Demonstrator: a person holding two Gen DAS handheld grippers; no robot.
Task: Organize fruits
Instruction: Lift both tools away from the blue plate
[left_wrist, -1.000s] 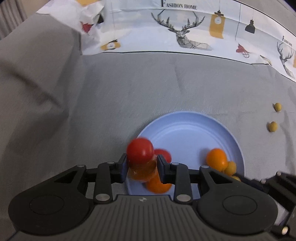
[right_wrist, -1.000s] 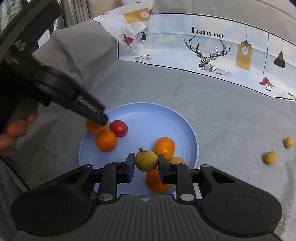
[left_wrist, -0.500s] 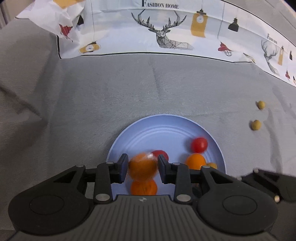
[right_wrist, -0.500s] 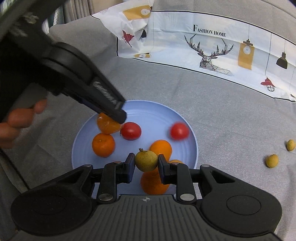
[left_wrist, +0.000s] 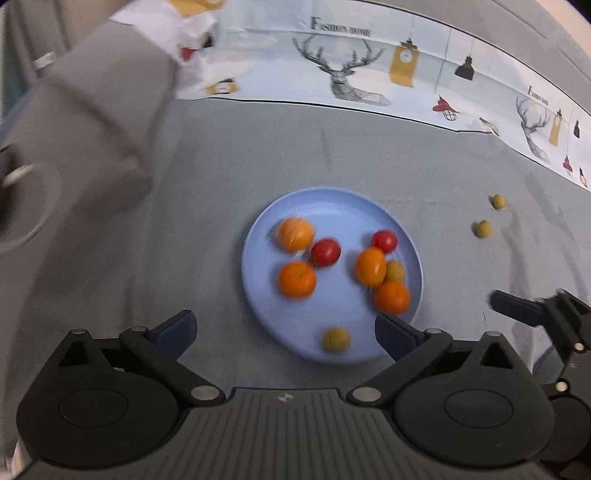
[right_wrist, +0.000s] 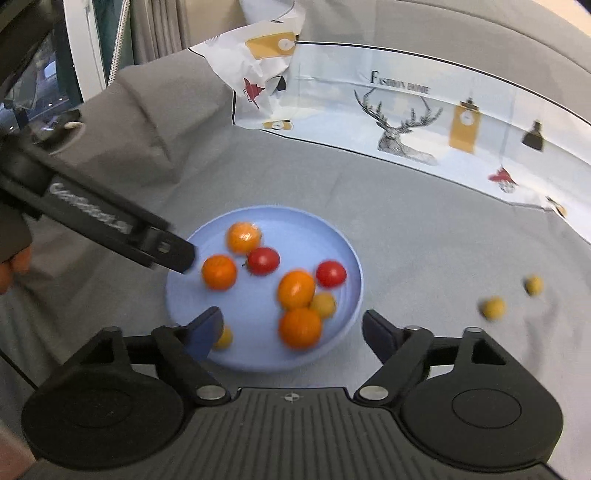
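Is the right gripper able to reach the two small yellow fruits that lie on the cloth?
Probably yes: the right gripper is open and empty, and only bare cloth separates it from both fruits.

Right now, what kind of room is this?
Probably a room at home: a table under grey cloth, a deer-print "Fashion Home" cloth, curtains behind, and a blue plate of fruit.

On the blue plate (left_wrist: 258, 295): 4 oranges (left_wrist: 296, 279), 2 red tomatoes (left_wrist: 325, 252), 2 small yellow-green fruits (left_wrist: 336, 339). Off plate, on grey cloth (left_wrist: 207, 184): 2 more yellow-green fruits (left_wrist: 483, 229). 1 plate, 10 fruits total.
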